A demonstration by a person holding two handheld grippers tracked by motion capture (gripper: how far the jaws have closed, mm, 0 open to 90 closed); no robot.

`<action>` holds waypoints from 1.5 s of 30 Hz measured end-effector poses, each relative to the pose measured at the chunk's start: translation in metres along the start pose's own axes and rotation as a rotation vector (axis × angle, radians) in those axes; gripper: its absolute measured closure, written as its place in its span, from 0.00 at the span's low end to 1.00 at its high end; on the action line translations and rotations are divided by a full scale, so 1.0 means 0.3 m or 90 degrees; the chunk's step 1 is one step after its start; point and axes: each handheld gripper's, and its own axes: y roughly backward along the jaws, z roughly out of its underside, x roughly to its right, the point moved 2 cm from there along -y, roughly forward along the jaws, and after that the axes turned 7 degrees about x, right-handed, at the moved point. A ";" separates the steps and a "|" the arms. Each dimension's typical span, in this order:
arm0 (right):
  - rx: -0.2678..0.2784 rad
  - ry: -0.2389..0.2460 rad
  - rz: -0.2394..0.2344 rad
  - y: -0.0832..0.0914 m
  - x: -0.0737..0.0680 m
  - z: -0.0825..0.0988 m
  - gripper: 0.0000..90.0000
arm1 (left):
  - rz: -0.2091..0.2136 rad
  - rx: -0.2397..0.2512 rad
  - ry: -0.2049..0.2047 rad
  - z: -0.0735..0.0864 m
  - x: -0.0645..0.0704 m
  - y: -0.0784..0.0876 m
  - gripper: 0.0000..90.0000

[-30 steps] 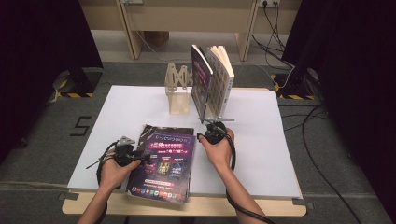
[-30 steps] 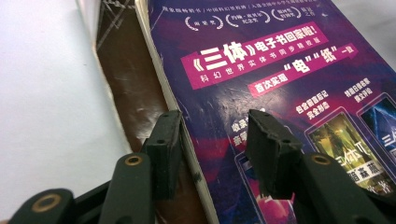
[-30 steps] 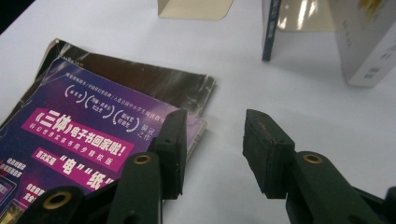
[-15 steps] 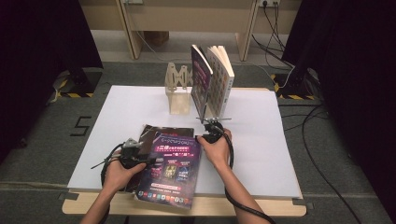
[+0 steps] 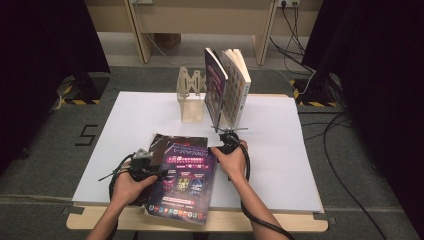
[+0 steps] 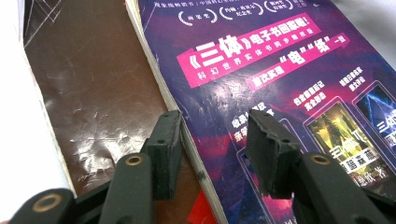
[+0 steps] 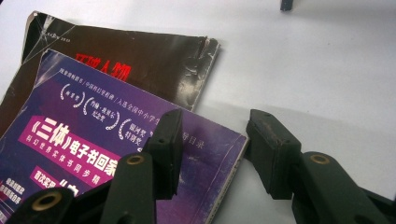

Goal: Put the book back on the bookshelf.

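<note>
Two books (image 5: 227,90) already stand upright at the back of the bench (image 5: 300,165), leaning by the wooden rack (image 5: 191,97). Two more are left near the front edge, one on top of the other. So I think about half the job of standing the books up is done.

The purple book (image 5: 185,182) lies flat on top of the dark brown book (image 5: 162,142), and the brown one sticks out at the far left side. Part of the purple book hangs a little over the front of the bench.

The left gripper (image 6: 212,154) is at the purple book's left edge. Its jaws are partly open, one over the brown cover and one over the purple cover, with the book's edge between them. They are not squeezing it yet.

The right gripper (image 7: 215,154) is at the purple book's far right corner. Its jaws are also partly open. One sits over the purple cover and the other is just past the corner, over the bare white bench. The corner lies between them, and nothing is held.

I think the purple book needs picking up next.
</note>
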 end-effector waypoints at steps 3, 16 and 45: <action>-0.001 -0.012 -0.001 -0.001 -0.001 -0.002 0.63 | -0.001 -0.002 -0.001 0.000 0.001 0.000 0.61; 0.050 -0.047 -0.046 0.074 -0.033 -0.048 0.67 | -0.015 -0.008 -0.004 0.000 0.006 0.003 0.61; -0.026 -0.078 -0.061 0.024 0.024 0.012 0.64 | -0.010 -0.007 0.004 0.002 0.006 0.003 0.62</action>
